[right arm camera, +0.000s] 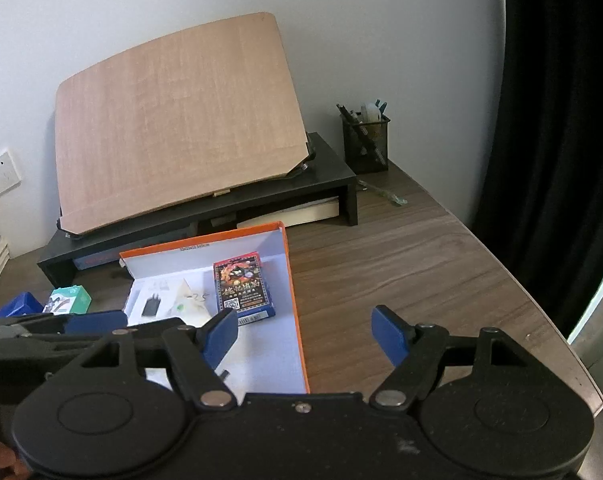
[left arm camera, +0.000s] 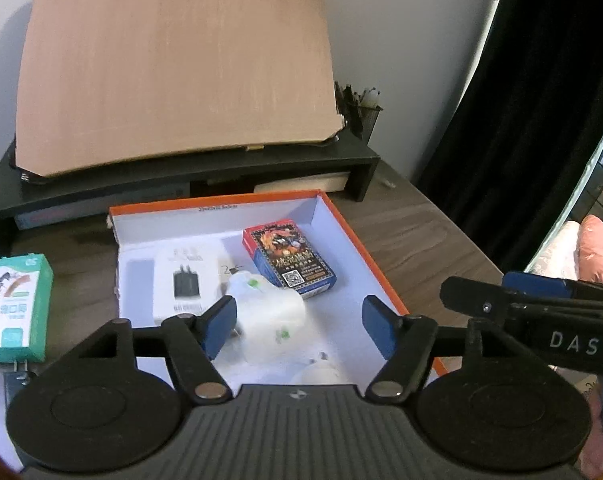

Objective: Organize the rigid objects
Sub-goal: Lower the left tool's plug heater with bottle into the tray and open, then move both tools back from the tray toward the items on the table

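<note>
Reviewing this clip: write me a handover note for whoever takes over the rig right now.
Left hand-held gripper: open, empty, over the orange-rimmed box.
Right hand-held gripper: open, empty, over the box's right rim and the desk.
In the box: card deck, white charger box, translucent white bag.
Left to do: green-and-white carton sits on the desk left of the box; a black plug lies just in front of it.

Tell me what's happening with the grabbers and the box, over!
Left gripper open above the orange box, holding nothing. Right gripper open, empty. Card pack, charger box, white bag inside. Green box outside on the desk.
</note>
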A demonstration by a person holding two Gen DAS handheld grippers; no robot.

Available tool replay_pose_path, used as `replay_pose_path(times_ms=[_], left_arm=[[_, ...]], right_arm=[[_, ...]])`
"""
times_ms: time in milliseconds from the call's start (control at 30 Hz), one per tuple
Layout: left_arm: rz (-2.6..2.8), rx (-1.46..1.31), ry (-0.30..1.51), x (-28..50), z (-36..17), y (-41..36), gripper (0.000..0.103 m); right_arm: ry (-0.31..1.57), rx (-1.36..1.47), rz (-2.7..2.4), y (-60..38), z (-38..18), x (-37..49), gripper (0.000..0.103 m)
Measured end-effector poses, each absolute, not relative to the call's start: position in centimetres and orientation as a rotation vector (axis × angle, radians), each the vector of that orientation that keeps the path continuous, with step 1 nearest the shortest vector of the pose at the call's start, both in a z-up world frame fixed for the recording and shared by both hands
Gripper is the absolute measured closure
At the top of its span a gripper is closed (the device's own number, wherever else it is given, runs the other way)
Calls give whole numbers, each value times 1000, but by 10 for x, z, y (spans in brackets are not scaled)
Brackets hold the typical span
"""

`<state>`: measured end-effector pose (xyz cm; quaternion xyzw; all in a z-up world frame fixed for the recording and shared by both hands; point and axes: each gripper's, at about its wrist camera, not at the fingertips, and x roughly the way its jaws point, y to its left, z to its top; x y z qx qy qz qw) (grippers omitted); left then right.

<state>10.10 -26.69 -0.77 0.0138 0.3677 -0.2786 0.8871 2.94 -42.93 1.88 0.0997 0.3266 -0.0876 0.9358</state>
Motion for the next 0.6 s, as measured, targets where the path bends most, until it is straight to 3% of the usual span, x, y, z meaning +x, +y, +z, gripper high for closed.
replay_pose_path(times_ms=[600], left_arm=[[-331, -62, 770, 79, 7, -176, 14]], right_arm=[[687, 138, -8, -350, 20, 38, 10]])
